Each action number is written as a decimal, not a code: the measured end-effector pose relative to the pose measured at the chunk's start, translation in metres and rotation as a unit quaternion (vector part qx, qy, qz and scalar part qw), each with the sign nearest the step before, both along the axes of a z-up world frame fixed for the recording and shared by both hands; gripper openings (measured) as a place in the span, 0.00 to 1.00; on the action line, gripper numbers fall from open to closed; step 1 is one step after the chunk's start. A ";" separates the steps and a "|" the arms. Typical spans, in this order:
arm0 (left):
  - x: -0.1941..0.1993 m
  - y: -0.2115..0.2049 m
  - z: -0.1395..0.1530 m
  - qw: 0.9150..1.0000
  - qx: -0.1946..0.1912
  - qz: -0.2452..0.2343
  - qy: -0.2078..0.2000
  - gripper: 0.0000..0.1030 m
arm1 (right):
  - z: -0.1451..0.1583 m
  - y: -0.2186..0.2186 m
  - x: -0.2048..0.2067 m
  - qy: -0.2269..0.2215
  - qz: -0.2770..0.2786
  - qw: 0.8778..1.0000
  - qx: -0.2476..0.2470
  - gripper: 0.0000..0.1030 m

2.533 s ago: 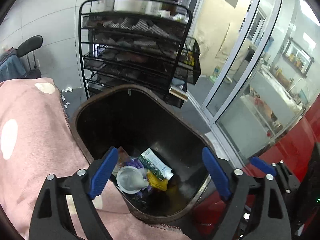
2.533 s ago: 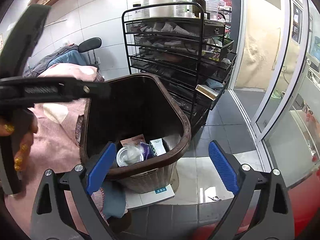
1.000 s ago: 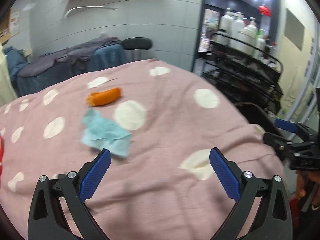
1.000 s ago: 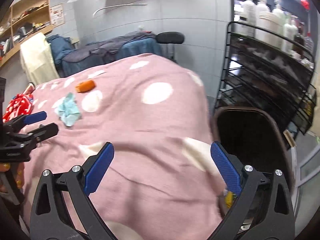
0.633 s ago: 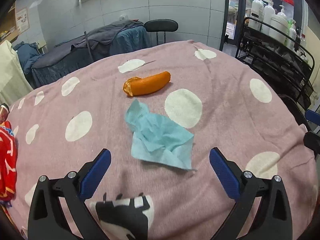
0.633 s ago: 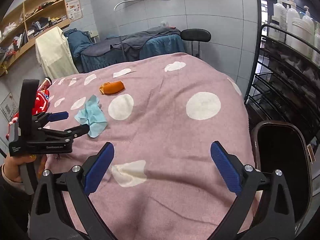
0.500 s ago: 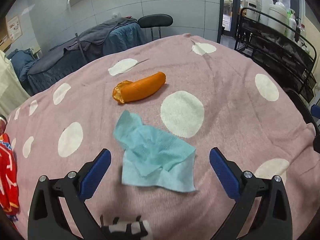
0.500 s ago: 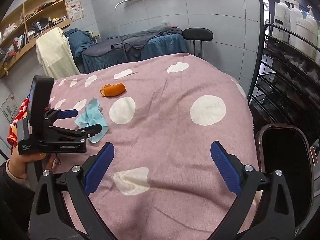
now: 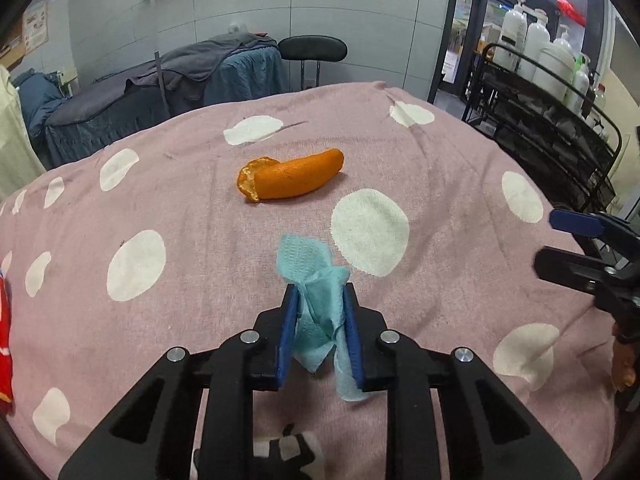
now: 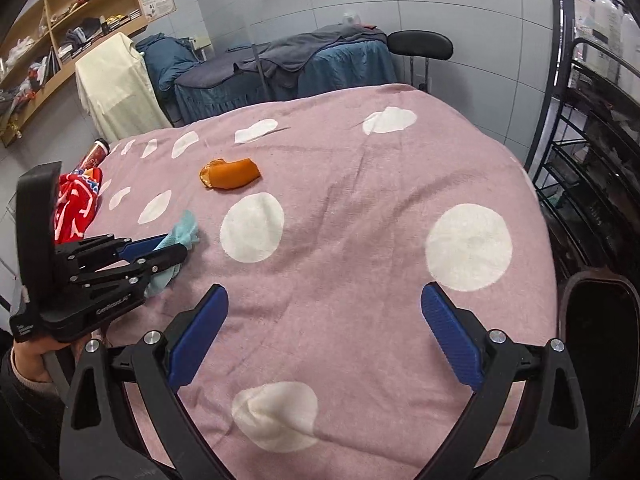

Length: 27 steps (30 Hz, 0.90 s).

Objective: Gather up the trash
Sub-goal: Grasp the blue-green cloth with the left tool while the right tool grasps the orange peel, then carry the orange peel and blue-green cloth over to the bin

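My left gripper (image 9: 320, 312) is shut on a crumpled light-blue tissue (image 9: 316, 280) just above the pink polka-dot blanket (image 9: 440, 240). The tissue also shows in the right wrist view (image 10: 182, 236), pinched in the left gripper (image 10: 170, 246). An orange peel (image 9: 294, 179) lies on the blanket beyond the tissue, also in the right wrist view (image 10: 229, 175). My right gripper (image 10: 324, 320) is open and empty over the blanket's near right part. The dark trash bin (image 10: 600, 328) stands by the bed's right edge.
A red cloth (image 10: 76, 196) and a can (image 10: 94, 152) lie at the blanket's left edge. A black wire rack (image 9: 552, 120) with bottles stands to the right. A second bed (image 10: 280, 64) and a stool (image 10: 420, 46) are behind.
My left gripper swung from the bin to the blanket, came down over the blue tissue and shut on it. My right gripper turned from the bin to face the bed.
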<state>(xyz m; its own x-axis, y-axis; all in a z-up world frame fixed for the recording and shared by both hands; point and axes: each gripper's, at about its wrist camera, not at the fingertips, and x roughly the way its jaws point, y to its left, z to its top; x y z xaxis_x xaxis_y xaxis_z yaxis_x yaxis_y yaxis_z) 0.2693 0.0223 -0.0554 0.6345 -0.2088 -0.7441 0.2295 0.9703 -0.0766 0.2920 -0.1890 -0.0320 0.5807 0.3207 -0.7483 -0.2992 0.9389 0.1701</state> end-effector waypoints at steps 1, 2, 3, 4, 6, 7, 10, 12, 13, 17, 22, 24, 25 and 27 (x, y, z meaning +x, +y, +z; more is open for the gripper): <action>-0.004 0.004 0.002 1.000 -0.007 0.003 -0.004 0.22 | 0.000 0.006 0.004 0.002 0.007 1.000 -0.002 0.93; -0.008 0.009 0.003 1.000 -0.015 0.006 -0.006 0.22 | 0.000 0.013 0.008 0.004 0.015 1.000 -0.005 0.93; -0.012 0.013 0.005 1.000 -0.022 0.008 -0.007 0.22 | -0.001 0.021 0.012 0.005 0.026 1.000 -0.008 0.93; -0.013 0.017 0.006 1.000 -0.027 0.012 -0.009 0.22 | -0.001 0.031 0.018 0.006 0.040 0.999 -0.011 0.93; -0.017 0.024 0.007 0.999 -0.035 0.020 -0.012 0.22 | -0.001 0.048 0.026 0.003 0.061 0.998 -0.019 0.93; -0.019 0.026 0.008 0.999 -0.038 0.022 -0.012 0.22 | -0.001 0.059 0.032 -0.001 0.074 0.997 -0.027 0.93; -0.025 0.033 0.007 0.998 -0.056 0.028 -0.013 0.22 | 0.000 0.085 0.051 -0.015 0.100 0.994 -0.051 0.93; -0.029 0.035 0.007 0.997 -0.067 0.026 -0.012 0.22 | -0.003 0.103 0.066 -0.021 0.117 0.991 -0.068 0.93; -0.030 0.035 0.007 0.997 -0.067 0.025 -0.012 0.22 | -0.004 0.109 0.071 -0.024 0.121 0.990 -0.075 0.93; -0.036 0.038 0.005 0.997 -0.077 0.019 -0.010 0.22 | -0.013 0.137 0.096 -0.039 0.145 0.983 -0.106 0.93; -0.040 0.040 0.003 0.996 -0.085 0.016 -0.008 0.22 | -0.037 0.161 0.115 -0.041 0.169 0.973 -0.154 0.83; -0.041 0.041 0.003 0.996 -0.085 0.015 -0.007 0.22 | -0.036 0.159 0.114 -0.047 0.175 0.974 -0.136 0.56; -0.041 0.040 0.003 0.996 -0.085 0.014 -0.007 0.22 | -0.034 0.158 0.115 -0.046 0.173 0.975 -0.133 0.51; -0.043 0.039 0.003 0.996 -0.089 0.013 -0.004 0.22 | -0.031 0.155 0.114 -0.035 0.177 0.977 -0.114 0.23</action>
